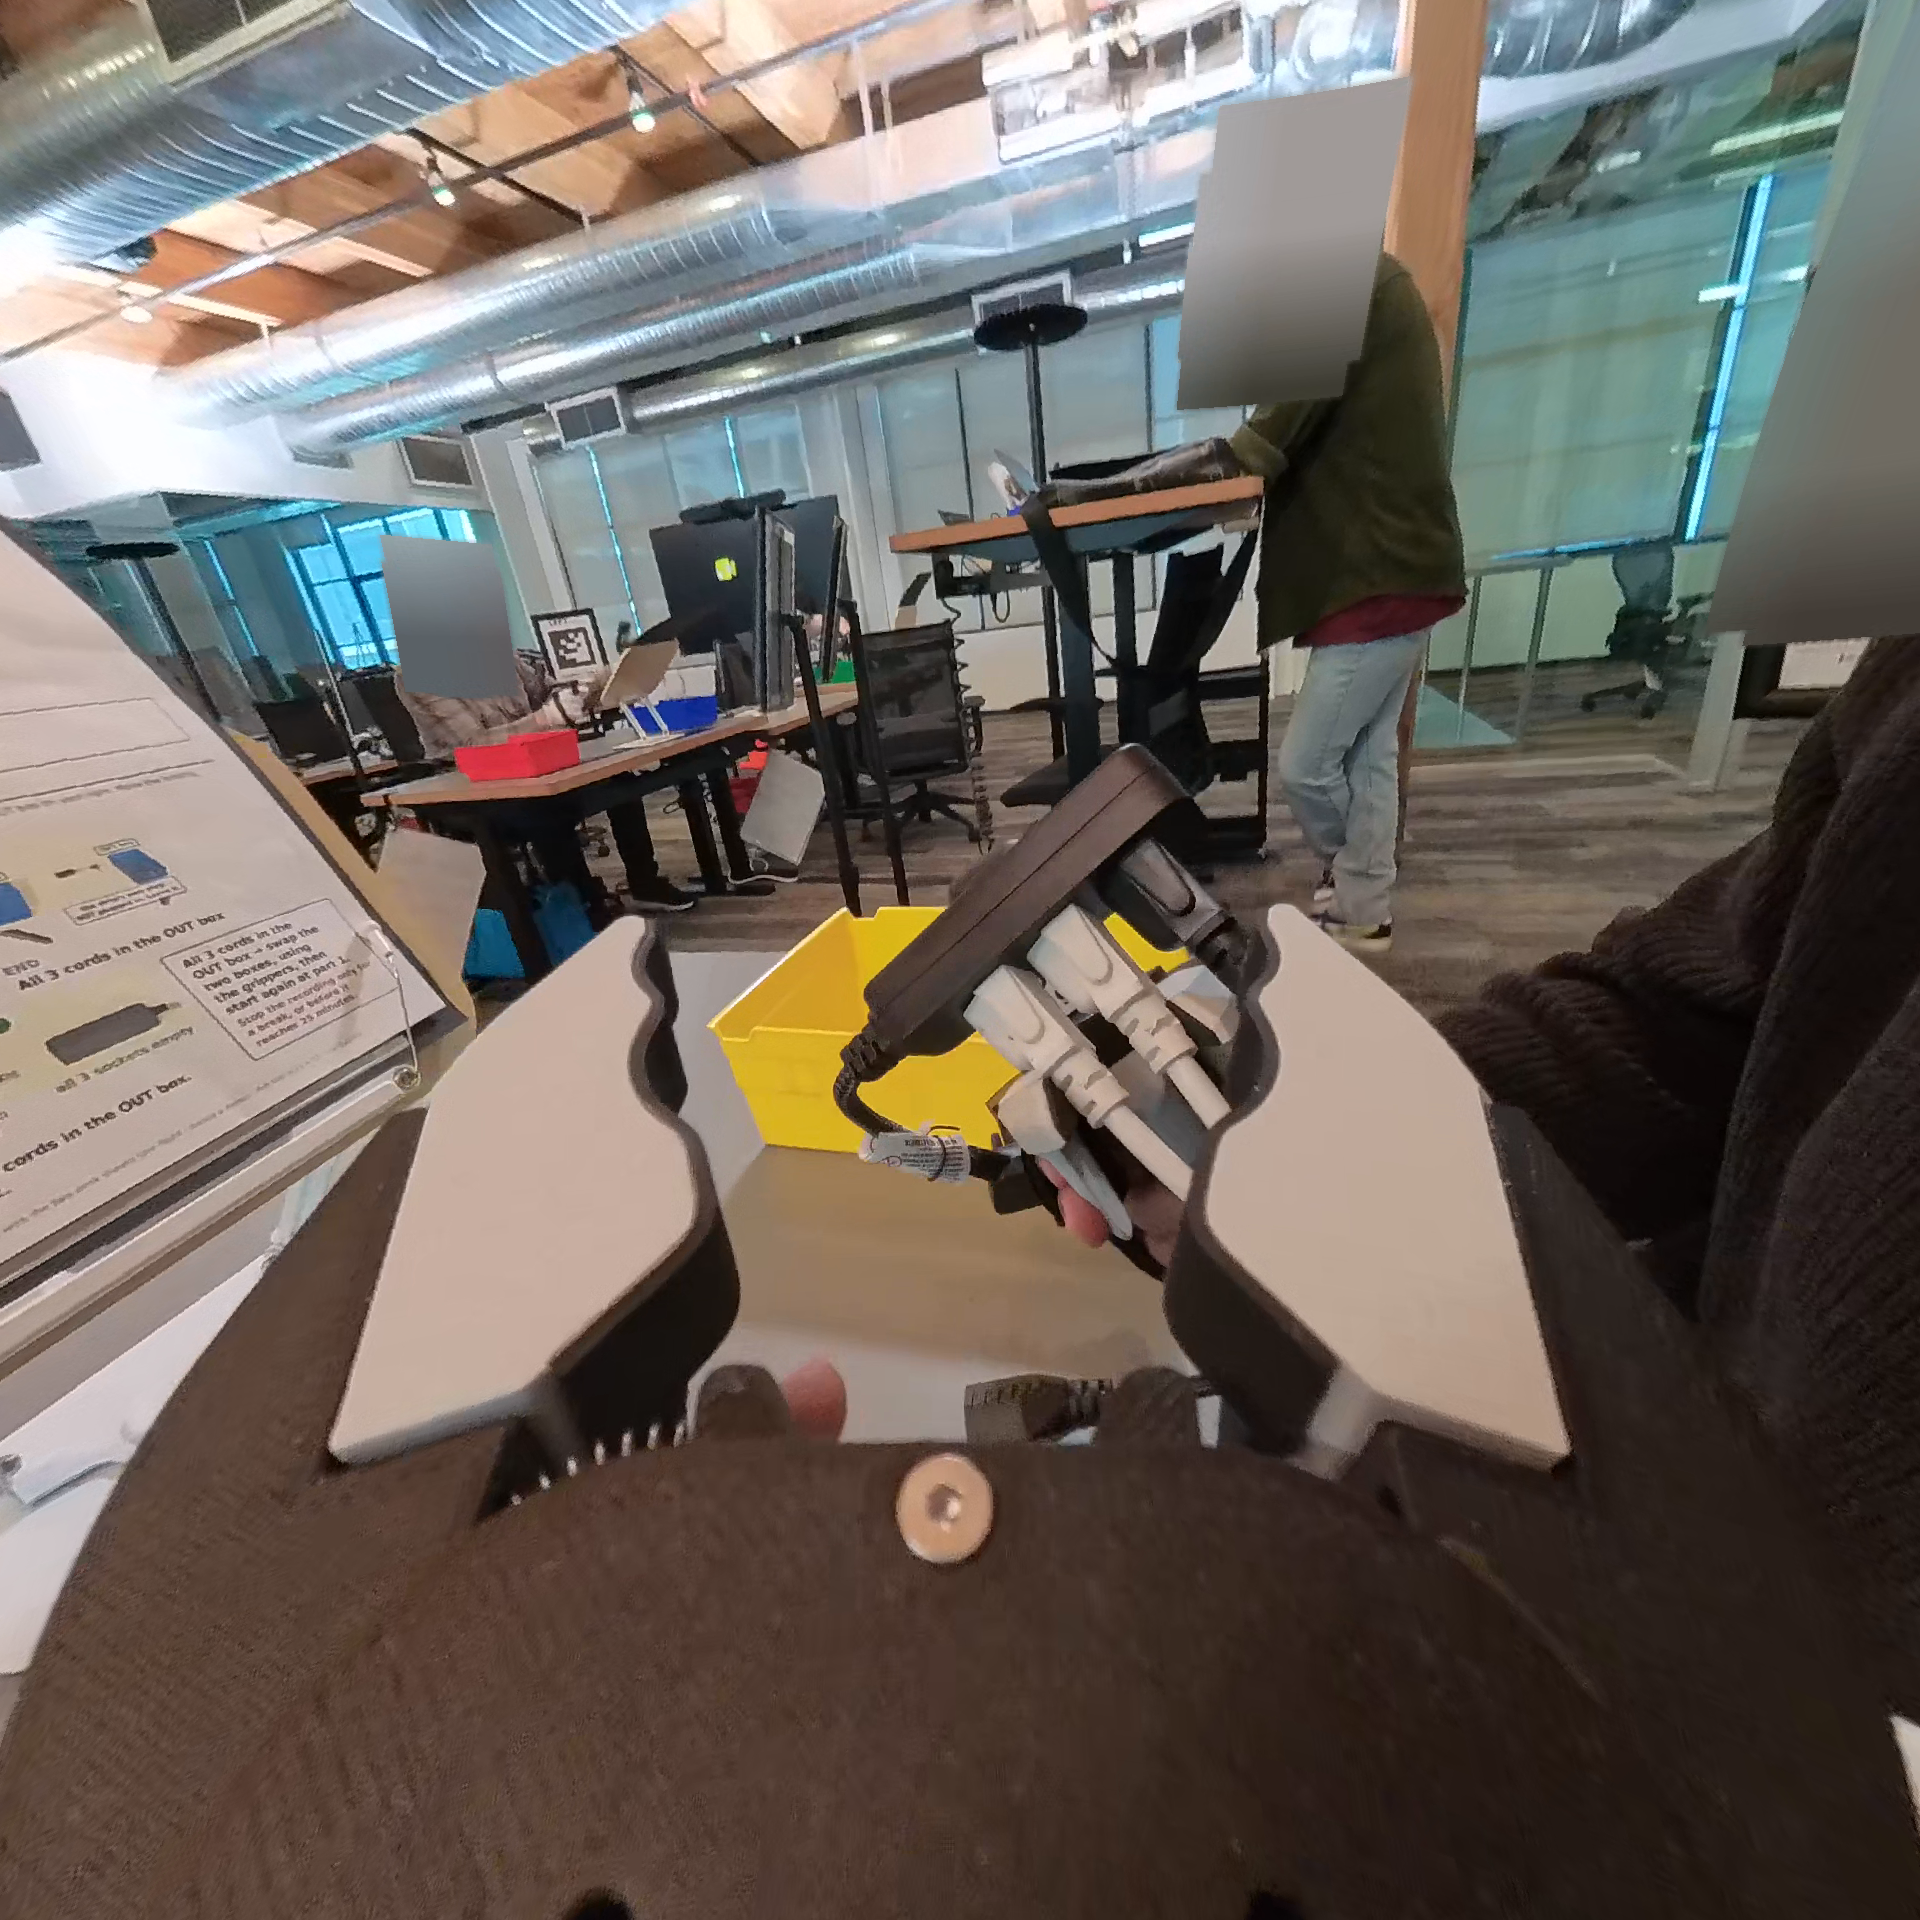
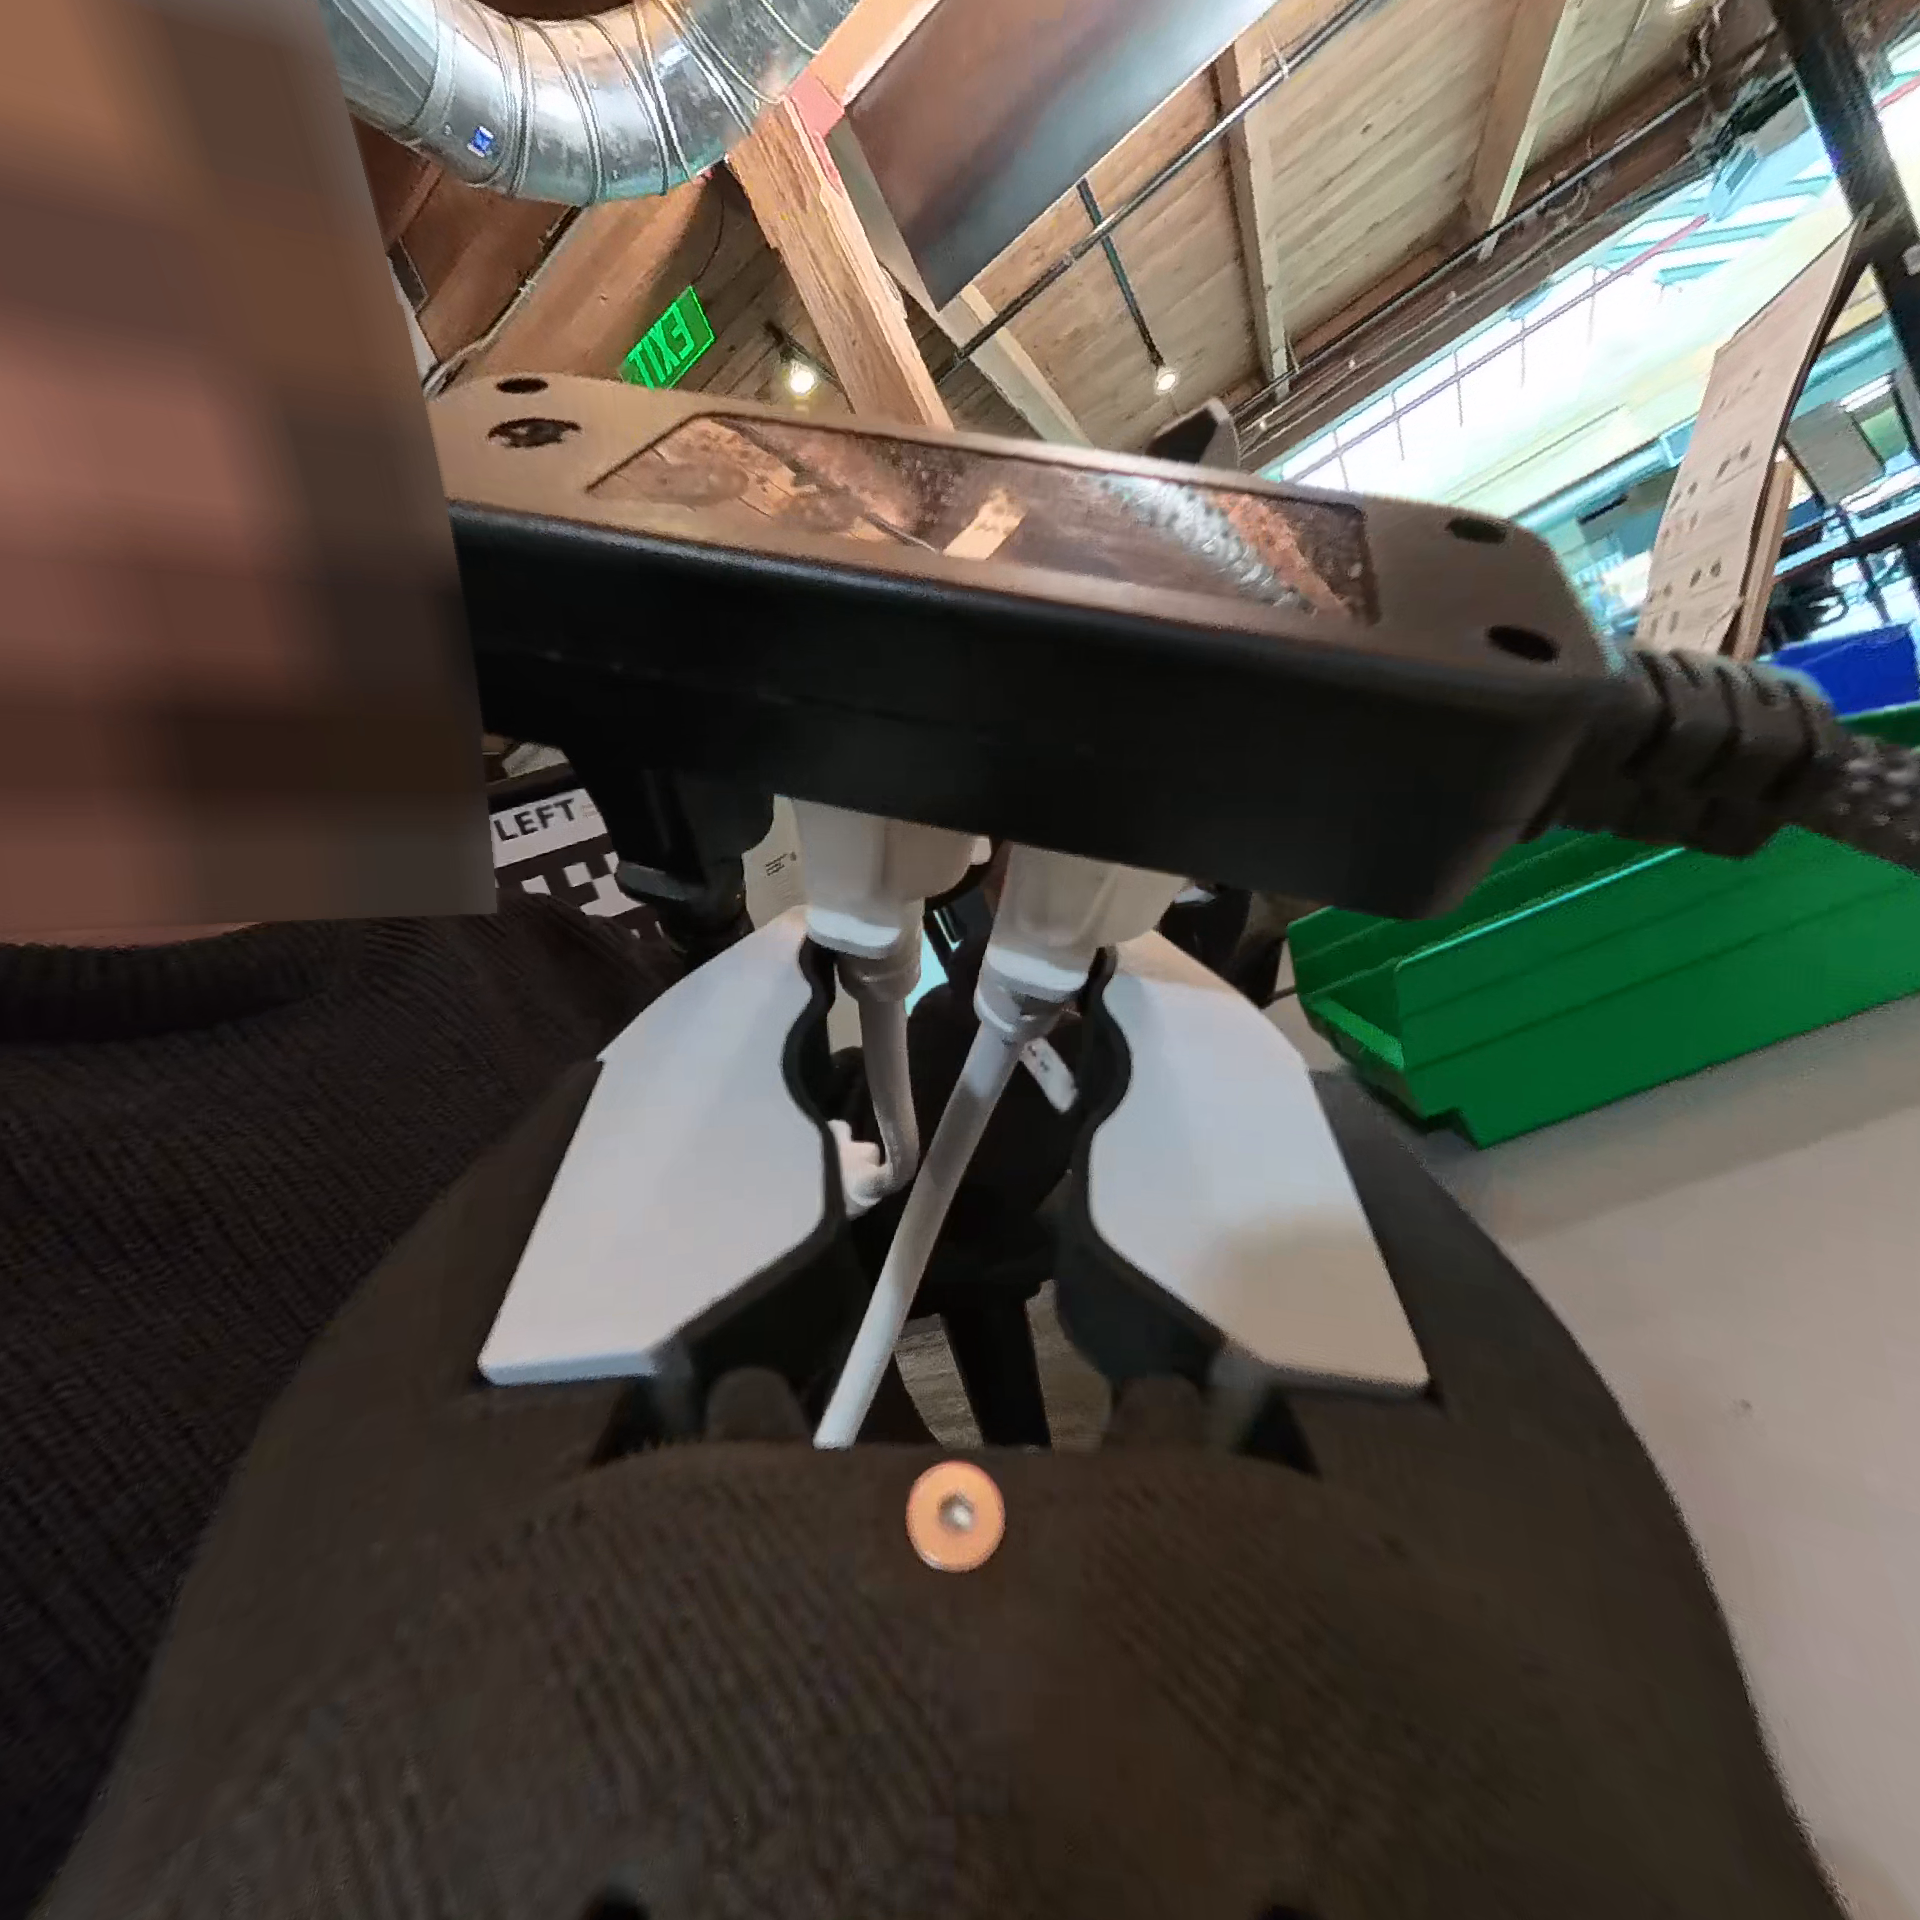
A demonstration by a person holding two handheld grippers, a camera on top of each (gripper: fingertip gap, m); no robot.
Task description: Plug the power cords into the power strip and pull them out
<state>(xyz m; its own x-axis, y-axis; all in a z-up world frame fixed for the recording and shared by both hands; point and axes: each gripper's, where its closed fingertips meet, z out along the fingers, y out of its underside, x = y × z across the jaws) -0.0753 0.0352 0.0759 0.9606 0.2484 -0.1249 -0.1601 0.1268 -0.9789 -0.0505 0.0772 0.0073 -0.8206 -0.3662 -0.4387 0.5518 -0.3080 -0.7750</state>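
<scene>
A black power strip [image 1: 1039, 862] hangs tilted in the air above the table, sockets facing down toward me [image 2: 1039, 707]. Two white plugs [image 1: 1081, 966] [image 2: 862, 883] and a black plug [image 1: 1164, 883] [image 2: 686, 831] sit in its sockets. My right gripper [image 2: 961, 966] is closed around the two white plugs and their cords and holds the strip up. My left gripper [image 1: 956, 977] is open wide and empty. Its right fingertip [image 1: 1257, 966] is just beside the black plug. The strip's own black cord [image 1: 862, 1091] loops down on the left.
A yellow bin [image 1: 810, 1039] stands on the table behind the strip. A green bin [image 2: 1558, 987] is at the right, with a blue bin [image 2: 1849, 665] behind it. An instruction sheet on a stand [image 1: 156, 935] is at the left. A dark sleeve [image 1: 1714, 1039] fills the right.
</scene>
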